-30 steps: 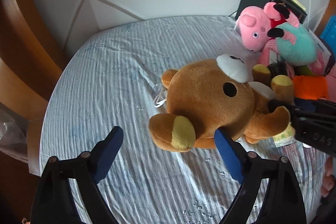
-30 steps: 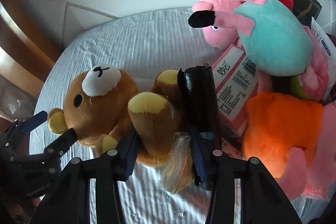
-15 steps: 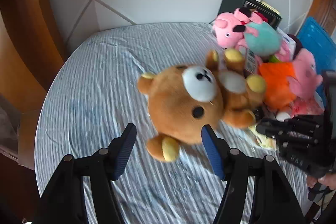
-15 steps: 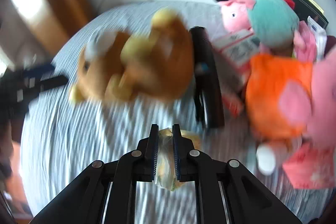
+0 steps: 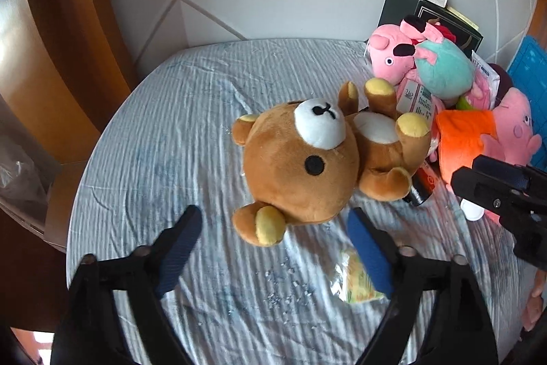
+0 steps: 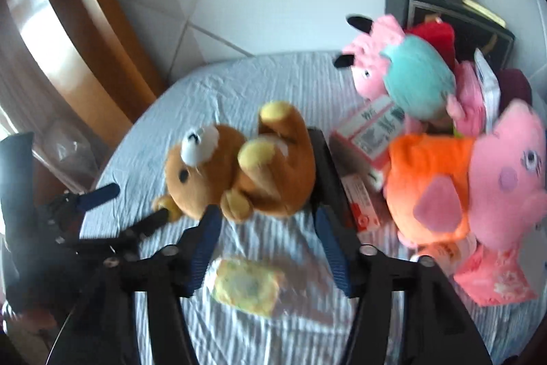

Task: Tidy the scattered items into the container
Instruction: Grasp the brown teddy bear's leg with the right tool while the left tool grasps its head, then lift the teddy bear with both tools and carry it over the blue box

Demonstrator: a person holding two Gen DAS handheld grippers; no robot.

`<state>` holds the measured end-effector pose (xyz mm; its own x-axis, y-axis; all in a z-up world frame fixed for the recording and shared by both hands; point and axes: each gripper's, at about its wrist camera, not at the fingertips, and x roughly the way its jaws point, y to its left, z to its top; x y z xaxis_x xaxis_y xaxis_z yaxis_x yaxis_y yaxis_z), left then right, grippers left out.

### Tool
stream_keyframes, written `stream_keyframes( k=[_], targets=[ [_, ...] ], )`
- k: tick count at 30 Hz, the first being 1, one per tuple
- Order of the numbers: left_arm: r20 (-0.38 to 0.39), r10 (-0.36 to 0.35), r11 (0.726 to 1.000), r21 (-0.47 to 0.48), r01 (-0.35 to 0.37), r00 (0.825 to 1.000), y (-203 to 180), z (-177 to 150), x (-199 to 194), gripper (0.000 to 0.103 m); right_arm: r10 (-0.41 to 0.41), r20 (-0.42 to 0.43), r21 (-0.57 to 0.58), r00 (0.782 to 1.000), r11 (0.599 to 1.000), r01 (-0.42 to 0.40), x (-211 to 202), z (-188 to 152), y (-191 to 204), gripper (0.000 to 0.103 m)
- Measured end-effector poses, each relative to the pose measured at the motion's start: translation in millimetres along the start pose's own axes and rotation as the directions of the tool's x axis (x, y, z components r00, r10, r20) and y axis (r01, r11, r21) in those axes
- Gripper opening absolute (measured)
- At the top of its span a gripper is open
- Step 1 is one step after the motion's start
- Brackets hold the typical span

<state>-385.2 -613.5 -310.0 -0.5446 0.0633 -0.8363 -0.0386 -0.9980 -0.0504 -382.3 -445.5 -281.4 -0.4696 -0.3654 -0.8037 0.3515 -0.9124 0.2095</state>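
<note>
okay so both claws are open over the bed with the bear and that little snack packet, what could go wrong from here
The brown bear lies close to the left claw, so closing could snag its ear. The yellow snack packet sits low between the right claw's open fingers; a grab may crush it. No container is clearly in view.

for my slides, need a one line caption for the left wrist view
Open left gripper hovers before a brown teddy bear on a striped sheet.
</note>
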Motion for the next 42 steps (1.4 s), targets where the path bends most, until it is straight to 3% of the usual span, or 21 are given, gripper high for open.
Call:
stream_keyframes(
  k=[7, 11, 13, 17, 22, 29, 36, 42],
  targets=[
    [-0.045, 0.037, 0.999, -0.018, -0.038, 0.998, -10, 4, 41, 0.096, 0.004, -0.059, 0.055, 0.998, 0.998, -0.001, 45, 19, -11, 0.063],
    [-0.068, -0.032, 0.997, -0.069, 0.028, 0.997, -6, 8, 69, 0.098, 0.000, -0.102, 0.059, 0.995, 0.998, 0.006, 82, 25, -14, 0.063],
    [-0.064, -0.032, 0.998, -0.049, 0.029, 0.997, -12, 10, 79, 0.100, 0.036, -0.103, 0.104, 0.994, 0.994, -0.026, 98, 24, -21, 0.065],
    [-0.035, -0.017, 1.000, -0.011, 0.017, 0.999, -17, 11, 93, 0.097, 0.053, -0.094, 0.087, 0.994, 0.995, -0.045, 102, 24, -23, 0.062],
    [0.019, 0.006, 1.000, 0.006, -0.007, 1.000, -23, 8, 79, 0.092, 0.026, -0.043, 0.026, 0.999, 0.999, -0.025, 87, 21, -15, 0.054],
    [0.148, 0.047, 0.999, 0.005, -0.048, 0.988, -29, 0, 4, 0.091, 0.061, 0.096, -0.042, 0.994, 0.997, -0.057, 14, 8, 7, 0.053],
    [0.261, 0.087, 0.996, 0.009, -0.092, 0.961, -60, -20, -104, 0.092, 0.094, 0.228, -0.058, 0.969, 0.995, -0.083, -100, -21, 14, 0.053],
    [0.333, 0.092, 0.996, -0.025, -0.088, 0.938, -108, -48, -183, 0.092, 0.078, 0.325, -0.115, 0.942, 0.992, -0.043, -191, -49, 10, 0.053]
  ],
)
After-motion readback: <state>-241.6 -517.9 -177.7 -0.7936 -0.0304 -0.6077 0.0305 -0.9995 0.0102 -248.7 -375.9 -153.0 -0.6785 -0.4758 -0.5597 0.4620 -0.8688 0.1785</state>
